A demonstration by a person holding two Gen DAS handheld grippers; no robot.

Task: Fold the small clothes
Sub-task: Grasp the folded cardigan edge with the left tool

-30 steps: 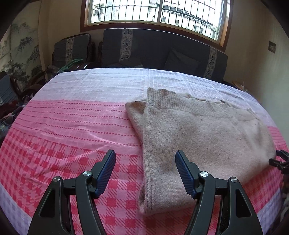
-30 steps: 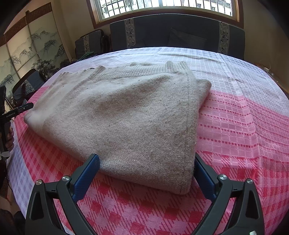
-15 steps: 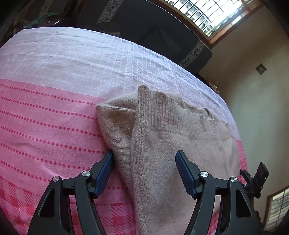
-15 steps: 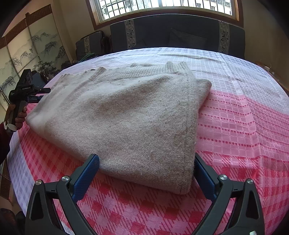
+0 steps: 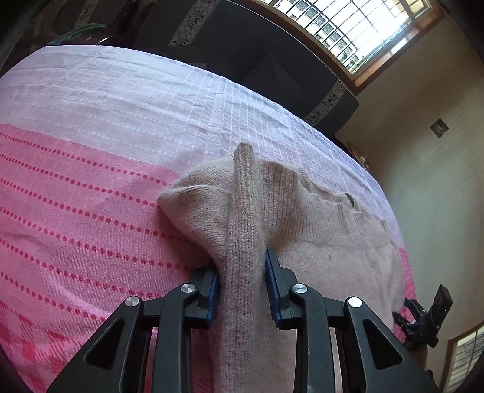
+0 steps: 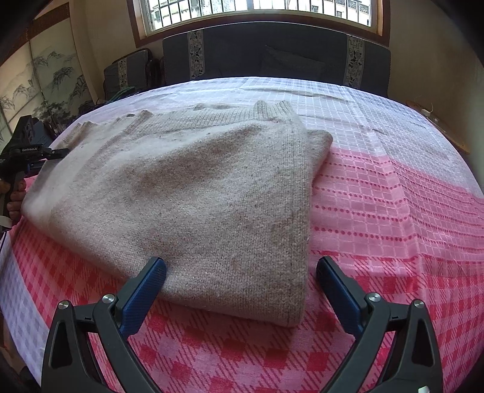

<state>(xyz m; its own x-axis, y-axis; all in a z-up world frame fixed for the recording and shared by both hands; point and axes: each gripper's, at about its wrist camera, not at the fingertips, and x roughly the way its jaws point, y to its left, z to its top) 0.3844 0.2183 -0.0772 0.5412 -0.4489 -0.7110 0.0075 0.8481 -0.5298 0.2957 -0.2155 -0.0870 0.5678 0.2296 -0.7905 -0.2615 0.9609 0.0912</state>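
A beige knitted sweater (image 6: 193, 199) lies folded on a pink and white checked tablecloth (image 6: 393, 196). My left gripper (image 5: 242, 284) is shut on the sweater's folded side edge (image 5: 242, 241), pinching a ridge of knit between its blue pads. It also shows at the left of the right wrist view (image 6: 27, 151), at the sweater's far left edge. My right gripper (image 6: 242, 290) is open, its blue pads either side of the sweater's near corner, just above the cloth. It shows small at the lower right of the left wrist view (image 5: 423, 320).
The tablecloth (image 5: 90, 181) covers a wide table. A dark sofa (image 6: 272, 57) and an armchair (image 6: 130, 72) stand behind it under a window (image 6: 257, 6). A painted screen (image 6: 39, 81) stands at the left.
My left gripper moved forward onto the sweater's side edge and closed on it, bunching the knit into a ridge. My right gripper stayed open at the near corner.
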